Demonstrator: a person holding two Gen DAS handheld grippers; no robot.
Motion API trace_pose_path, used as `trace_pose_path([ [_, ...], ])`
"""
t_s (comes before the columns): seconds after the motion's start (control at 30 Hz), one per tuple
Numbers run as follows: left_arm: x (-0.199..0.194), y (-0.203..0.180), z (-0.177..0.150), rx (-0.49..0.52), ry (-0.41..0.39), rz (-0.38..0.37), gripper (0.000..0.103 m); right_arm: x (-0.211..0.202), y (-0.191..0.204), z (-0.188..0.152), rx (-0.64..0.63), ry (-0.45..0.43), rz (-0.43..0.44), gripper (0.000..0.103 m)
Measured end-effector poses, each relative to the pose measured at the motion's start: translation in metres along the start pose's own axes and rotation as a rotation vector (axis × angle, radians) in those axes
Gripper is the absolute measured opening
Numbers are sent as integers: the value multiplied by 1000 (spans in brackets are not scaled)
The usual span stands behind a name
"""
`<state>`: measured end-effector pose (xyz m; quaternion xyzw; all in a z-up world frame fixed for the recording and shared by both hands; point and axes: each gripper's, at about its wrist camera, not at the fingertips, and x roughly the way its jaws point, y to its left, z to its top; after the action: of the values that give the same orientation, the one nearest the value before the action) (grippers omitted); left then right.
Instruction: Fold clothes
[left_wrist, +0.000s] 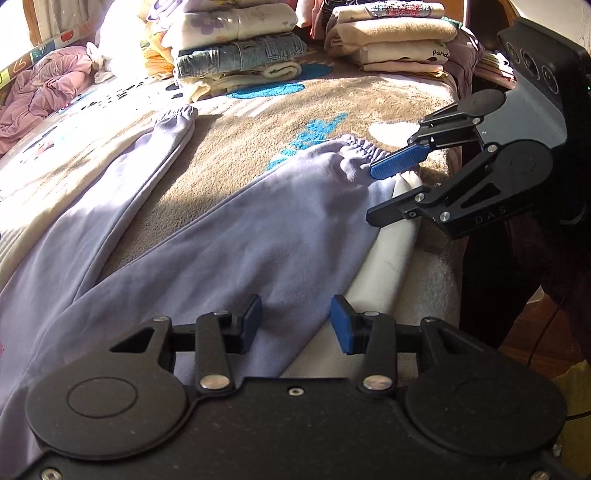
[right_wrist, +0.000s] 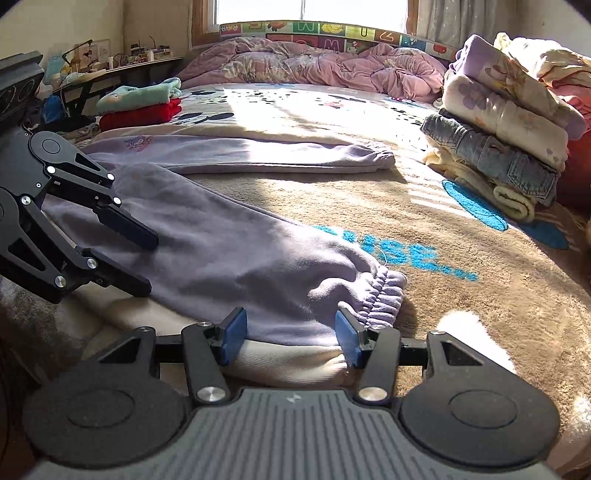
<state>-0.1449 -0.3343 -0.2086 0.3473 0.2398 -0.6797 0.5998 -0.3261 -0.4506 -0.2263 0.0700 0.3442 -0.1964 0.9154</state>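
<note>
A wide bed (right_wrist: 424, 229) covered with a tan plush blanket bearing turquoise lettering carries everything here. Spread across it lies a pair of lavender cotton sweatpants (right_wrist: 236, 254) with elastic cuffs, its two legs splayed apart: in the right wrist view the far leg (right_wrist: 258, 155) runs flat toward three o'clock, while the near leg runs from ten o'clock down to its gathered cuff (right_wrist: 380, 295) at about five o'clock. The near leg's long axis thus lies almost crosswise in front of the right claw.

At two o'clock in that view sits a stack of folded clothes (right_wrist: 498, 147), denim among pale flannels; a crumpled pink quilt (right_wrist: 314, 70) lies at twelve o'clock.

The right claw (right_wrist: 291, 338) stands open at the cuff end, its blue pads straddling the hem where lavender cloth meets a cream layer beneath. The left claw (left_wrist: 295, 323) is also open, poised over the same leg farther up toward the waist. In the left wrist view the cuff lies at one o'clock, so the right claw is the nearer to it. The next move likely means pinching that leg's near edge at both points and carrying it over onto the far leg.
</note>
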Motion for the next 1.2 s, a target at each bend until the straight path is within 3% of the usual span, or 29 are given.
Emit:
trace_pose_path([
  [0.17, -25, 14, -7, -16, -62, 57, 40, -6, 1, 2, -13, -36, -12, 51],
  [0.3, -44, 62, -24, -151, -64, 228, 40, -11, 14, 14, -27, -130, 39, 51],
  [0.47, -73, 121, -49, -356, -67, 402, 37, 7, 44, 29, -82, -174, 122, 51],
  [0.57, -85, 123, -57, -366, -80, 422, 37, 19, 66, 32, -119, -182, 163, 51],
  [0.8, -58, 65, -54, -206, -61, 289, 37, 29, 110, 37, -177, -198, 211, 51],
  [0.87, -45, 54, -53, -159, -27, 285, 37, 33, 116, 38, -185, -183, 230, 51],
  [0.97, -37, 68, -59, -182, 6, 328, 42, 38, 127, 30, -257, -139, 238, 53],
  [1.2, -74, 133, -87, -345, 44, 571, 38, 24, 119, 15, -297, -82, 227, 57],
])
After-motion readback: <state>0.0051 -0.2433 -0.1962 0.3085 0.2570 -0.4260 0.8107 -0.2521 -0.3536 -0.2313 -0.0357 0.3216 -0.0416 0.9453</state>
